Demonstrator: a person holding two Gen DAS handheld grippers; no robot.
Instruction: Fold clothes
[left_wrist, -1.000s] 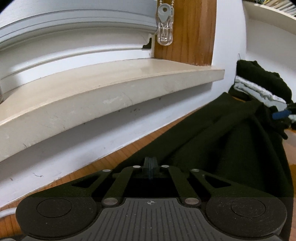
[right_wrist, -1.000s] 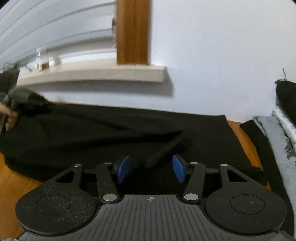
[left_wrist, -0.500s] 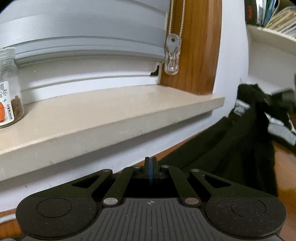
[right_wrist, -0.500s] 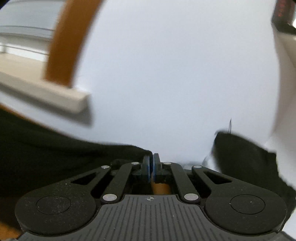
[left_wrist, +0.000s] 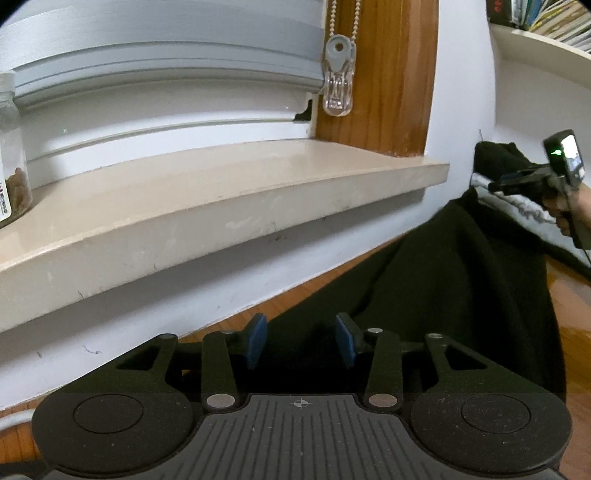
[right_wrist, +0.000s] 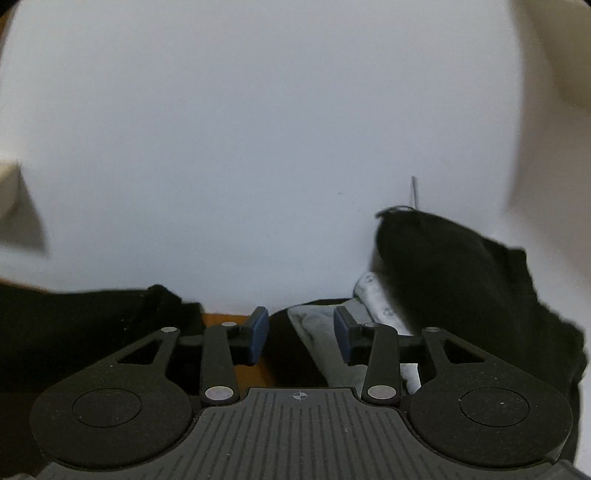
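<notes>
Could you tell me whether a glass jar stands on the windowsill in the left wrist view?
Yes, a glass jar stands on the windowsill at the far left edge.

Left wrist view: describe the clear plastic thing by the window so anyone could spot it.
Find the beige window sill, then the brown wooden frame post at its right end. Just left of it, the clear cord pull hangs on a bead chain, the only transparent piece there.

A wooden worktop (left_wrist: 569, 295) runs along the white wall. A black garment (left_wrist: 443, 273) lies spread on it, its far edge close to the wall. Farther along, a pile of clothes (right_wrist: 443, 266) rests on the worktop against the wall: grey pieces with a black one on top.
</notes>
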